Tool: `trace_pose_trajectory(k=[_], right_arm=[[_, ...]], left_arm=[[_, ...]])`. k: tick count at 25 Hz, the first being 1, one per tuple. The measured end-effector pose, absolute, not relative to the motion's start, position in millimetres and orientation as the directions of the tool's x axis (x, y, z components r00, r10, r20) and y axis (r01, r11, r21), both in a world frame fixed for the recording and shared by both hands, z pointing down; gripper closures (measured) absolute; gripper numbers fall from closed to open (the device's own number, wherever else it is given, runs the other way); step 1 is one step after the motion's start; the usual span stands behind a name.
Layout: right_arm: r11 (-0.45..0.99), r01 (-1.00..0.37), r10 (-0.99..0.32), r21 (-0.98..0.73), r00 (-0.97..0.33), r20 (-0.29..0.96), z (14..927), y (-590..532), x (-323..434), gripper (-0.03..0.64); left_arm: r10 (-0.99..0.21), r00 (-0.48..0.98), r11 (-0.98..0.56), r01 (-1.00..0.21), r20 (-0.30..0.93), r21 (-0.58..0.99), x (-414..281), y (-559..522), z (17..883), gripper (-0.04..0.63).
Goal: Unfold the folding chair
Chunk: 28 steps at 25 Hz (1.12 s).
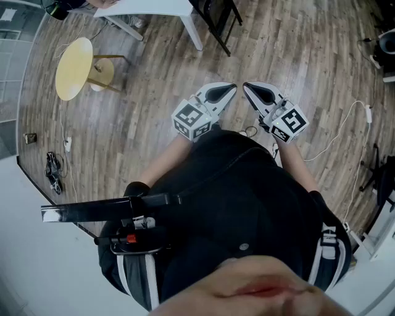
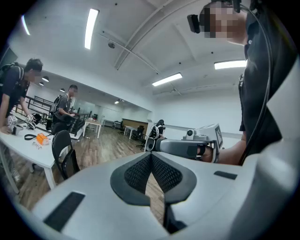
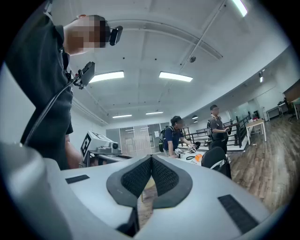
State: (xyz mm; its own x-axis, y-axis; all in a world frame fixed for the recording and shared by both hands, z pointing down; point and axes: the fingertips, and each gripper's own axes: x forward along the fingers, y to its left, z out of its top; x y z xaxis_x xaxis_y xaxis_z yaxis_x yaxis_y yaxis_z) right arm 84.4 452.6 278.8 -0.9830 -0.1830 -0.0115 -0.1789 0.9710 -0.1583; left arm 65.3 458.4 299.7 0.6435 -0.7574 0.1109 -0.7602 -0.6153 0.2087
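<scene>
A yellow round-seated piece with pale wooden legs [image 1: 74, 69] stands on the wood floor at the far left; whether it is the folding chair I cannot tell. It shows in neither gripper view. My left gripper [image 1: 231, 88] and right gripper [image 1: 247, 86] are held side by side in front of my body, well apart from it, tips nearly meeting. Both are shut with nothing between the pads. In the left gripper view the left gripper [image 2: 151, 154] is closed and the right gripper [image 2: 187, 147] floats beside it. The right gripper [image 3: 151, 158] is likewise closed, with the left gripper [image 3: 98, 143] off to its left.
A white table [image 1: 154, 9] and a black chair [image 1: 219, 21] stand at the far edge. A white cable [image 1: 345, 133] trails on the floor at the right, black gear [image 1: 54, 170] lies at the left. Two people stand at a long white table [image 2: 28, 150] with a black chair [image 2: 63, 152].
</scene>
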Motion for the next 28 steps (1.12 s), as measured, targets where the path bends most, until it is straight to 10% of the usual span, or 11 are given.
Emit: trace_pose_trajectory(k=[28], right_arm=[[0.987,-0.108,-0.112,-0.121,-0.993,-0.031,274,438,63,0.609]], left_arm=[[-0.791,0.605,-0.58,-0.788,0.086,0.208,40,435,294,0.592]])
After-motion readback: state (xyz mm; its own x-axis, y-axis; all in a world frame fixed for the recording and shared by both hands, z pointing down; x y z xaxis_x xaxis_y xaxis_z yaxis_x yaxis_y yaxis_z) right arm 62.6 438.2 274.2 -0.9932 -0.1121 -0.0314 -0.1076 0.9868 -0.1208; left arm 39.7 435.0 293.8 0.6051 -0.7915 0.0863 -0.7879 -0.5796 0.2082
